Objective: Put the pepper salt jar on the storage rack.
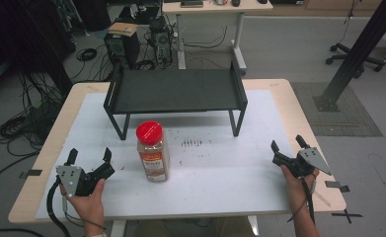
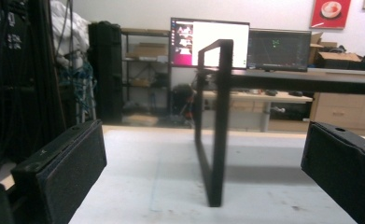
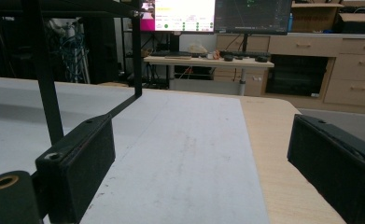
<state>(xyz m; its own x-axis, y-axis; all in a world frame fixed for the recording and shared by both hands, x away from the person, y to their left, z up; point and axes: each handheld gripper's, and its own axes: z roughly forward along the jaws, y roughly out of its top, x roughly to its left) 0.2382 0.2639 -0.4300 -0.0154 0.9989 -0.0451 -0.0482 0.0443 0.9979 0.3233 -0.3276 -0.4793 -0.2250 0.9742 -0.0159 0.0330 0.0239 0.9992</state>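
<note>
Red-capped and upright, the jar stands on the white mat near the middle of the table, just in front of the black rack's left front leg and apart from it. Its body is clear, filled with brownish contents, with a red label on the side.

Your left gripper sits low at the near left of the mat, just left of the jar and not touching it. Its jaws are spread wide with nothing between them. In the left gripper view, the two black pads stand far apart at the frame's sides, and the rack's end frame rises ahead between them.

Your right gripper rests at the near right edge of the mat, well apart from the jar. Its jaws are also wide open and hold nothing. In the right gripper view, the pads frame bare mat and a strip of wooden tabletop, with the rack's legs off to the left.

Both your hands grip the handles from below, your left hand and your right hand close to the near edge of the table.
</note>
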